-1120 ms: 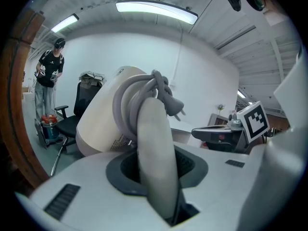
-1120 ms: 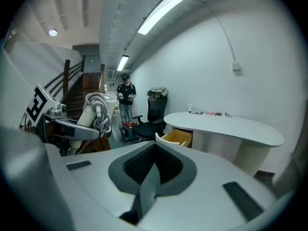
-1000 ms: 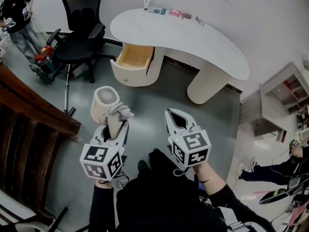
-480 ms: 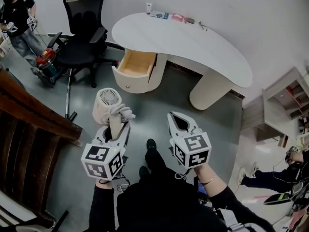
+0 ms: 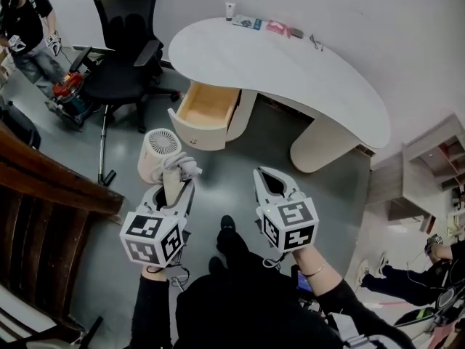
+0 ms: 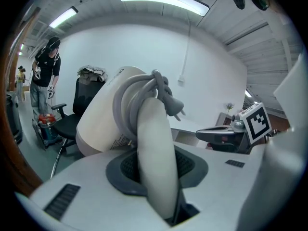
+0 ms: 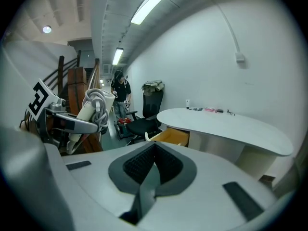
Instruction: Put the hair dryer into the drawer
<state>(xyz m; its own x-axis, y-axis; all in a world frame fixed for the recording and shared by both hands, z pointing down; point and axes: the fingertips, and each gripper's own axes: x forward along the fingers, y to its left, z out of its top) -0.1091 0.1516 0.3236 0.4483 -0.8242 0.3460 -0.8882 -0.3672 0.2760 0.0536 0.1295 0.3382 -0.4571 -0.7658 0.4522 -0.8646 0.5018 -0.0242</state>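
Note:
The cream hair dryer point(image 5: 161, 150) has its grey cord point(image 5: 182, 167) wound round the handle. My left gripper point(image 5: 173, 189) is shut on that handle and carries it in the air above the floor. In the left gripper view the handle point(image 6: 155, 143) stands between the jaws, with the barrel point(image 6: 98, 121) up to the left. My right gripper point(image 5: 267, 174) is beside it, shut with nothing in it. The open wooden drawer point(image 5: 206, 106) of the white desk point(image 5: 290, 64) lies ahead of both grippers, a little way off. It shows again as the drawer point(image 7: 172, 136) in the right gripper view.
A black office chair point(image 5: 122, 53) stands left of the drawer. Beside it are a red vacuum cleaner point(image 5: 67, 89) and a person point(image 5: 25, 20). A dark wooden stair rail point(image 5: 51, 187) runs along the left. Small items point(image 5: 269, 26) lie at the desk's back edge. Shelves point(image 5: 436, 158) stand right.
Both grippers have moved forward toward the desk, so the drawer now sits nearer and lower in the head view. The grip on the hair dryer is unchanged.

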